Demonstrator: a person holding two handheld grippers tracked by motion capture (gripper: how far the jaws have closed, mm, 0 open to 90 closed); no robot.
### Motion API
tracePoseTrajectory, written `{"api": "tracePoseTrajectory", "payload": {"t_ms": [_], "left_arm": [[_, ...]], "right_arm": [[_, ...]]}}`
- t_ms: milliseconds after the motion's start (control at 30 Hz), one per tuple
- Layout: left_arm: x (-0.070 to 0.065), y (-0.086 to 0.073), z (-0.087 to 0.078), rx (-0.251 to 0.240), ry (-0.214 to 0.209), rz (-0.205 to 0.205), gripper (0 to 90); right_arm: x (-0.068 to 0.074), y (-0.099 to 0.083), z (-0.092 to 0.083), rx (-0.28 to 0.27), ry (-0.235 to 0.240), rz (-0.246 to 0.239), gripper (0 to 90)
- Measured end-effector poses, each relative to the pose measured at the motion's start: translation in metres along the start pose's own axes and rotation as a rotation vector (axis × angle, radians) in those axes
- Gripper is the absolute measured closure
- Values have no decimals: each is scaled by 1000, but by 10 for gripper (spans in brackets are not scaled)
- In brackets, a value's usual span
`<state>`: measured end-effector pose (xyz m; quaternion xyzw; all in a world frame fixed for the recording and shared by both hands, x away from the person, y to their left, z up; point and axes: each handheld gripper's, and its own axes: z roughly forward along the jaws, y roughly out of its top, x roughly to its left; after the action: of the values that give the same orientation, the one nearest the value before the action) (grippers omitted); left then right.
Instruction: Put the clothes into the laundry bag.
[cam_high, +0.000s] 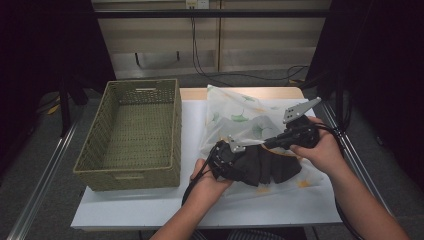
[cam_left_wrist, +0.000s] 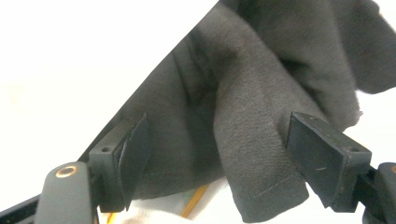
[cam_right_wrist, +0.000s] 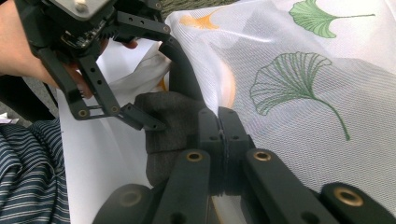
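Left gripper (cam_left_wrist: 219, 158) spread wide, jaws straddling a fold of dark cloth (cam_left_wrist: 252, 140) without pinching it. Right gripper (cam_right_wrist: 219, 122) clenched tight on the rim of a white mesh bag (cam_right_wrist: 303, 93) printed with ginkgo leaves — dark cloth lying half under that mesh, right of the woven basket (cam_high: 131, 135). Could slip: with the left jaws slack, the fold may drop away, or the mesh rim may sag shut over it. No brand, label or readable writing anywhere.

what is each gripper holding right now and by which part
The right gripper is shut on the edge of the leaf-print mesh bag at its opening. The left gripper is open around the dark cloth, not pinching it.
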<state>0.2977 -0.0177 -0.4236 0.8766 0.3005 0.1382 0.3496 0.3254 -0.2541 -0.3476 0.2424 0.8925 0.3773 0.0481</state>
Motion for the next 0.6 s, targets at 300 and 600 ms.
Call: {"api": "tracePoseTrajectory", "payload": {"t_ms": [300,600], "left_arm": [[3,-3,3,17,63,17,199],[11,-2,2,18,82,7,197]], "right_arm": [[0,2,3,1,15,0,900],[0,3,3,4,13,-4,900]]}}
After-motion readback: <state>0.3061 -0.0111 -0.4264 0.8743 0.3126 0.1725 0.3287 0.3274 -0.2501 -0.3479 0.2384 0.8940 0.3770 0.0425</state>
